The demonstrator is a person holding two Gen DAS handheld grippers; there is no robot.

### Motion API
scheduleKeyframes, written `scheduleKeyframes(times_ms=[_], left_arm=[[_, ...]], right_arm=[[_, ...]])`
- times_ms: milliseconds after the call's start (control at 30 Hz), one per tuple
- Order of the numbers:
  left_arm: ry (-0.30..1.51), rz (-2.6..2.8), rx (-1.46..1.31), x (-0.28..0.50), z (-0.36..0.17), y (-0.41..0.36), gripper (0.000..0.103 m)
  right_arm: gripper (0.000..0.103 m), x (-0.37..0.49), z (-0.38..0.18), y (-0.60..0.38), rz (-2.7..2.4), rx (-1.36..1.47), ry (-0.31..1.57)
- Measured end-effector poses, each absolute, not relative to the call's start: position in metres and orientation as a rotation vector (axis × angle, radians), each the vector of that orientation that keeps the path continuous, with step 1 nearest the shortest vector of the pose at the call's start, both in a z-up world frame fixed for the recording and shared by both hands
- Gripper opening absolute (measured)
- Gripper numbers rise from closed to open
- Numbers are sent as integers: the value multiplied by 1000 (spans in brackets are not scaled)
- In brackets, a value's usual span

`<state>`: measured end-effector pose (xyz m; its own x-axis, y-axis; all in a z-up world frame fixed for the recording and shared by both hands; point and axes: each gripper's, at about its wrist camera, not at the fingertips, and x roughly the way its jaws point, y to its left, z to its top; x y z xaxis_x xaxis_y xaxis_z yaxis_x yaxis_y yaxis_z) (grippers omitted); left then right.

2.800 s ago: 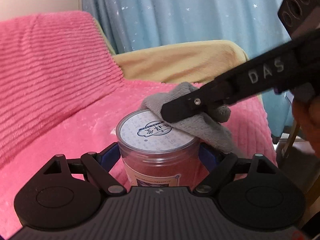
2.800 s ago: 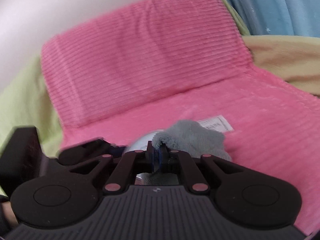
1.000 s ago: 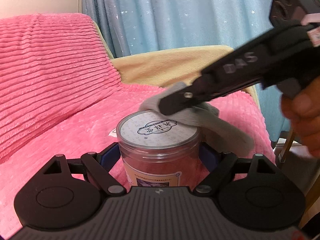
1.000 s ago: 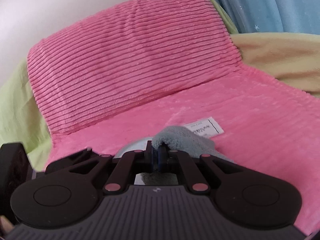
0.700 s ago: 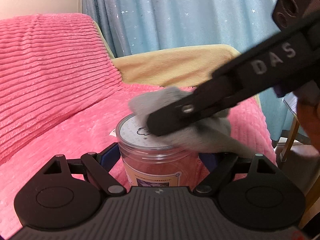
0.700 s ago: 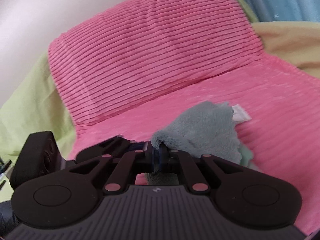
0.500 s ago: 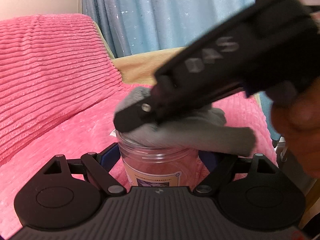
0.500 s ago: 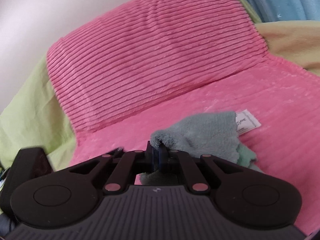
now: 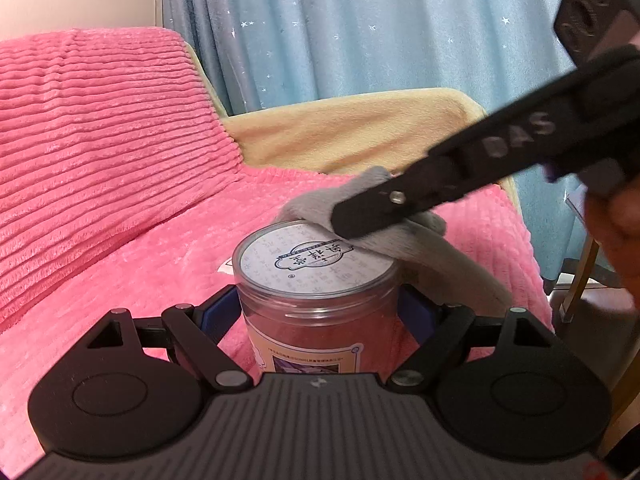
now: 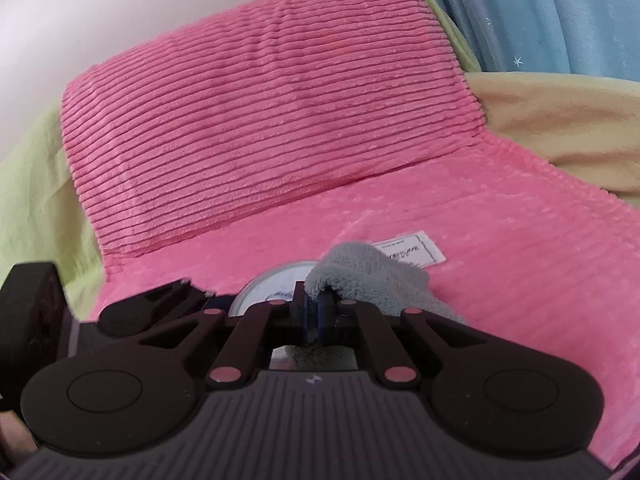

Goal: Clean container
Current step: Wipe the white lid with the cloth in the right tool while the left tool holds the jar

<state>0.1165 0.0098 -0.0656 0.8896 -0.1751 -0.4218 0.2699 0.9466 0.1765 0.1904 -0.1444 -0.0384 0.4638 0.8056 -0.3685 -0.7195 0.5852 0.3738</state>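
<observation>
Container work plays out on a pink ribbed blanket spread over a seat, with a starry blue curtain behind. The clear, pink-filled jar stands upright on the blanket, clamped by its sides between the blue pads of the left gripper. Its lid, round with a printed white label, is on. The right gripper is clenched on a grey cloth, which drapes off the lid's far right edge. Half a second ago the cloth and that gripper covered nearly the whole lid, reaching its left rim; now they have drawn back to the right, leaving most of the label bare. That back-and-forth suggests wiping strokes across the lid are under way. Whether the jar's sides have been wiped, I cannot tell. A small white tag lies on the blanket beyond the cloth.
</observation>
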Motion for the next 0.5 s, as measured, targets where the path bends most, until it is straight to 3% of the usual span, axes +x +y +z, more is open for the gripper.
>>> scheduleKeyframes(times_ms=[500], left_arm=[[413,-244,241,116,-66,19,84]], right_arm=[[2,189,-41,-107,928,185,514]])
